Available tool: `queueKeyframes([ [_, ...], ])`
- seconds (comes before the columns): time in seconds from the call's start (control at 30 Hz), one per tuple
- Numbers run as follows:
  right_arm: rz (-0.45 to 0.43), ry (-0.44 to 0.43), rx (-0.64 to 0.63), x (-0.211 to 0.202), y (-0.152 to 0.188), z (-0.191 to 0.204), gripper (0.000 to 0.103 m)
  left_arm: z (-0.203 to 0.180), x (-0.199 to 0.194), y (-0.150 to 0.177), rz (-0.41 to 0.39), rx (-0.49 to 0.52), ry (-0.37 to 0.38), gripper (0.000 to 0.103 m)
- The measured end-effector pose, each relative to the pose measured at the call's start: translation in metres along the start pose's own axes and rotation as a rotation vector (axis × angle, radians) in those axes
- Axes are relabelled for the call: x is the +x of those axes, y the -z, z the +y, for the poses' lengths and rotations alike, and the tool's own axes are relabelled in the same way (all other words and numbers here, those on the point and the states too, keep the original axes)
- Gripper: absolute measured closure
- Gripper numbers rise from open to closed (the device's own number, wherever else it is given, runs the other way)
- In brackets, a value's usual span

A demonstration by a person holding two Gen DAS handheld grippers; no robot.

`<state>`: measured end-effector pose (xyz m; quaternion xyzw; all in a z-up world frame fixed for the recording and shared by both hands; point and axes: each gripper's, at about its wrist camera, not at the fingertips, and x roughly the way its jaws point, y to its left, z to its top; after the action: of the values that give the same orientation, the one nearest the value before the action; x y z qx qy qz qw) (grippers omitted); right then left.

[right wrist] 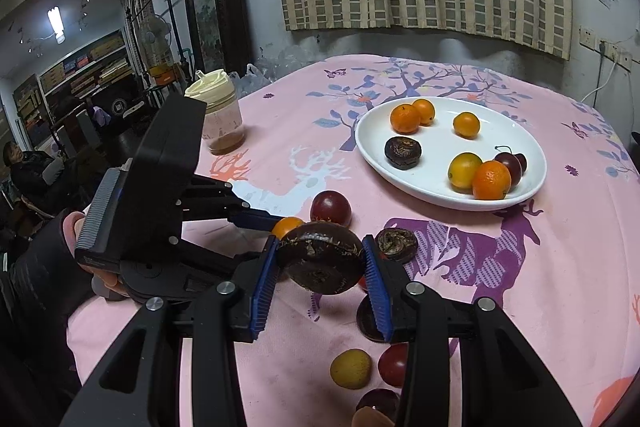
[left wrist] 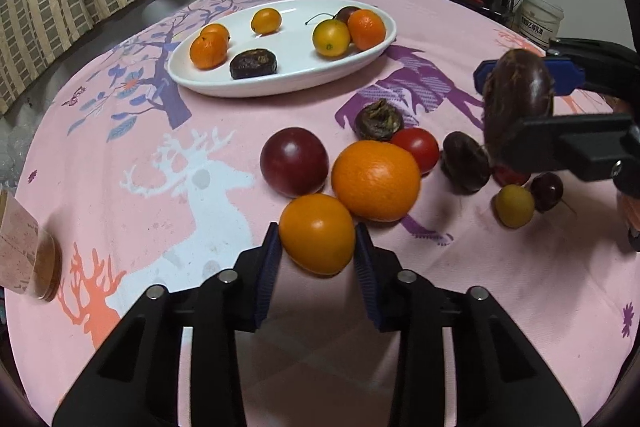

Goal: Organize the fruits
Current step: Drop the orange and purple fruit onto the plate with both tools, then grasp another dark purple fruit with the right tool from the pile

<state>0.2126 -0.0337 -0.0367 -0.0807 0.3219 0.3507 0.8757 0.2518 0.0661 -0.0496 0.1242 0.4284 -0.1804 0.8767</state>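
On a pink deer-print tablecloth (left wrist: pixel 120 155), a white oval plate (left wrist: pixel 280 83) already held several small fruits while more lay loose nearby. The right gripper (right wrist: pixel 320 263) was clamped on a dark brown water chestnut (right wrist: pixel 320 259), raised clear of the cloth; the left gripper (left wrist: pixel 316 247) closed its pads against a small orange citrus (left wrist: pixel 316 233) beside a larger orange (left wrist: pixel 376 179). Both fruits appeared mid-transfer; the next move likely called for carrying them to the plate.
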Motion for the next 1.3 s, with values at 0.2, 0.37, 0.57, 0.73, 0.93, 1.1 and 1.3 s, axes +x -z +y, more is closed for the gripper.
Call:
queueKeyframes([
  [0.2,-0.004,-0.016,0.047,-0.001,-0.004,-0.013,0.061,0.008,-0.017,-0.005,-0.013,-0.063,0.029,0.068],
  [0.37,-0.044,0.036,0.183,0.007,-0.038,-0.062,0.061,0.02,-0.027,-0.055,-0.088,-0.135,0.044,0.068],
  [0.57,-0.079,0.17,0.306,0.05,-0.071,-0.129,0.061,0.04,0.019,-0.13,-0.135,-0.241,-0.072,0.068],
  [0.73,-0.051,0.185,0.327,0.084,-0.08,-0.155,0.06,0.054,0.068,-0.164,-0.079,-0.285,-0.144,0.068],
  [0.93,-0.064,0.167,0.303,0.076,-0.08,-0.154,0.054,0.053,0.07,-0.159,-0.098,-0.27,-0.304,0.035],
  [1.1,-0.109,0.156,0.251,0.047,-0.078,-0.128,0.05,0.042,0.027,-0.139,-0.159,-0.245,-0.357,0.028],
  [1.3,-0.111,0.123,0.195,0.022,-0.053,-0.092,0.048,0.024,-0.026,-0.104,-0.245,-0.244,-0.398,0.019],
])
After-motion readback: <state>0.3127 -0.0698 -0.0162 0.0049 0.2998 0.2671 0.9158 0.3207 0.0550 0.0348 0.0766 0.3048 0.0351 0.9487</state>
